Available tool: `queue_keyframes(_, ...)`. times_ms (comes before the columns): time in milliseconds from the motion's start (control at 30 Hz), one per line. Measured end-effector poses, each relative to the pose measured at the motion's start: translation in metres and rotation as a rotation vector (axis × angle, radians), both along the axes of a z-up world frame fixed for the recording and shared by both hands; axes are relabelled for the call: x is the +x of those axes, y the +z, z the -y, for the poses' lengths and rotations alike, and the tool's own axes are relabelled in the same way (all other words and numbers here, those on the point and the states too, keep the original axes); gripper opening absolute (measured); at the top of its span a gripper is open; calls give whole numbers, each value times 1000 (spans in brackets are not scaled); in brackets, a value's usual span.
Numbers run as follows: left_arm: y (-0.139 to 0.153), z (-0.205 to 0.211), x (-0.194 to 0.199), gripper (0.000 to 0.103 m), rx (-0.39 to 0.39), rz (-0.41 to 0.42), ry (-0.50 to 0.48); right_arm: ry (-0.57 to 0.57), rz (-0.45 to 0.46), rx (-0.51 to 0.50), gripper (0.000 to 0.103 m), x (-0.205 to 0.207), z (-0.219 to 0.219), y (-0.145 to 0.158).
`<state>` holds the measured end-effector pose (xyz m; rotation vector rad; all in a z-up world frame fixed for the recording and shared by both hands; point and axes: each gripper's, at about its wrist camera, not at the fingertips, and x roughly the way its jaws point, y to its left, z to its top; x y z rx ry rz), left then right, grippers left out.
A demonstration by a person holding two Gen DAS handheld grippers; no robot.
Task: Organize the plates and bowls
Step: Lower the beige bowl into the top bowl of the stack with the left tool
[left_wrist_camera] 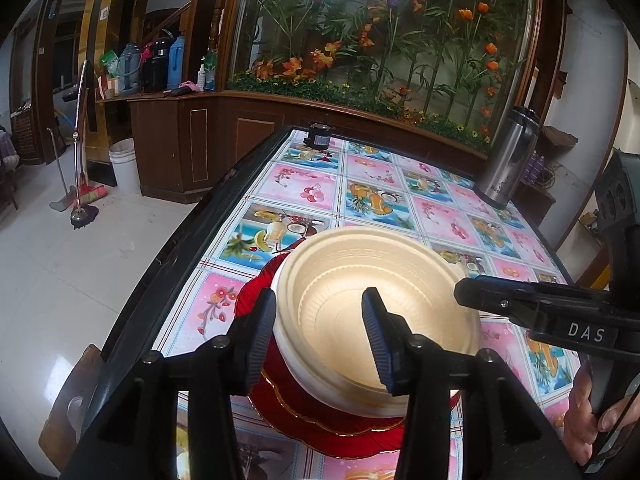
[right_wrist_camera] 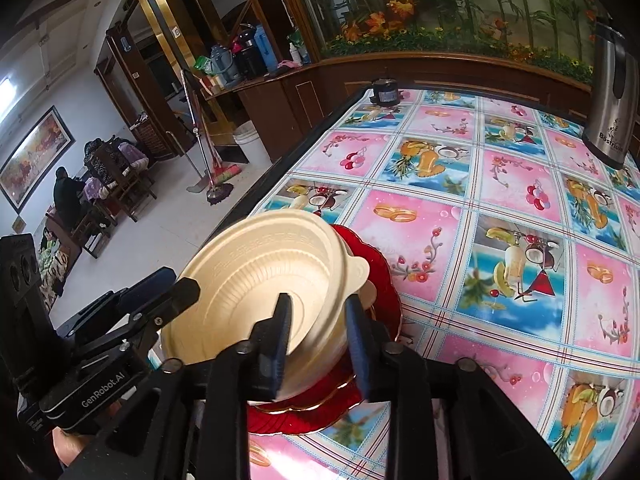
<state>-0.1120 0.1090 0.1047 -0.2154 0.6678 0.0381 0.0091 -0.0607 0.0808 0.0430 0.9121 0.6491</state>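
Between each tool's open fingers sits the cream bowl's [left_wrist_camera: 376, 320] rim.

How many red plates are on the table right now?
2 that I can make out: red plates stacked directly under the cream bowl near the table's left edge; more may be hidden underneath.

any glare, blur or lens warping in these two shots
Left wrist view: strong fisheye bend, black corners, ceiling lights blown out at the top, sheen on the white floor tiles; the cream ribbed plastic bowl looks sharp. Right wrist view: same warping, the fruit-patterned glossy tablecloth bulges, the bowl's rim looks slightly smeared, the steel thermos jug shows soft reflections.
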Motion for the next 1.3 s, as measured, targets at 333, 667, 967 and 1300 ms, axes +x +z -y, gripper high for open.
queue_keyframes(333, 1, -1, 0, 45, 0, -1, -1, -16, 4, 42, 37, -3, 16, 8)
queue_keyframes(667, 9, 5, -4, 49, 11, 4, 0, -36, -36, 78, 38, -1, 32, 0)
queue_keyframes(967, 14, 11, -6, 50, 24, 2, -7, -42, -52, 105, 38, -5, 46, -5)
queue_keyframes(1300, 14, 8, -10, 55, 30, 1, 13, -54, -75, 117, 39, -9, 57, -15)
